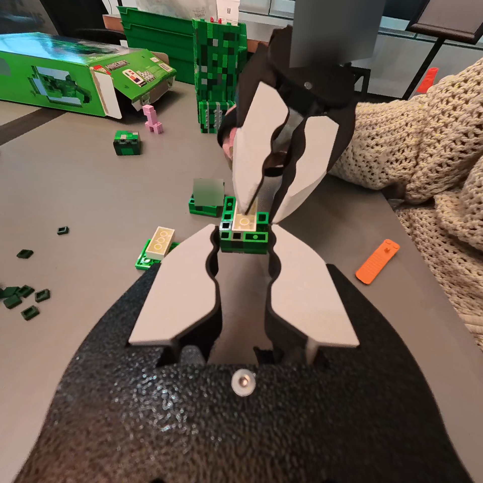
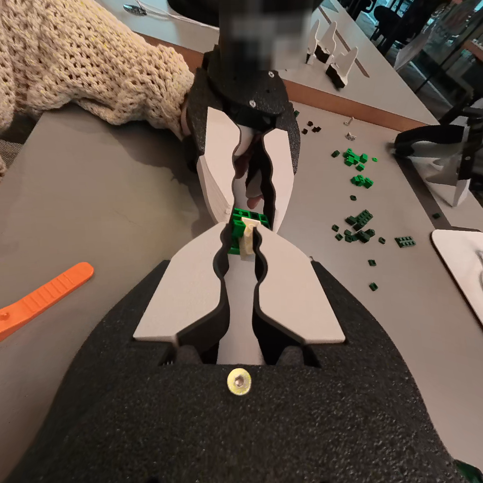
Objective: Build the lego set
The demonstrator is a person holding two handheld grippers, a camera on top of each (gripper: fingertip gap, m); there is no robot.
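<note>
Two grippers meet over one small green lego block (image 1: 244,235) on the grey table (image 1: 104,196). Left wrist view: left gripper (image 1: 244,227) has its fingers pinched on the sides of the green block, dead centre. Right gripper (image 1: 257,209) comes down from 12 o'clock, tips on a cream brick (image 1: 244,220) seated in the block's top; its grip is hard to read here. Second cream brick (image 1: 160,242) on a green plate at 9 o'clock, just beside the left finger. Tall green pixel tower (image 1: 218,70) at 12, green box (image 1: 65,75) at 10, orange separator tool (image 1: 376,261) at 3, dark green tiles (image 1: 23,295) at 8, knit sleeve (image 1: 418,136) at 2. Right wrist view: right gripper (image 2: 241,230) nipped on the cream brick (image 2: 247,241), upright between its tips, against the green block (image 2: 236,230). Left gripper (image 2: 249,217) opposite at 12, clamped either side of the block. Loose green pieces (image 2: 356,162) at 2 to 3, orange separator tool (image 2: 47,292) at 9, knit sleeve (image 2: 78,65) at 10.
</note>
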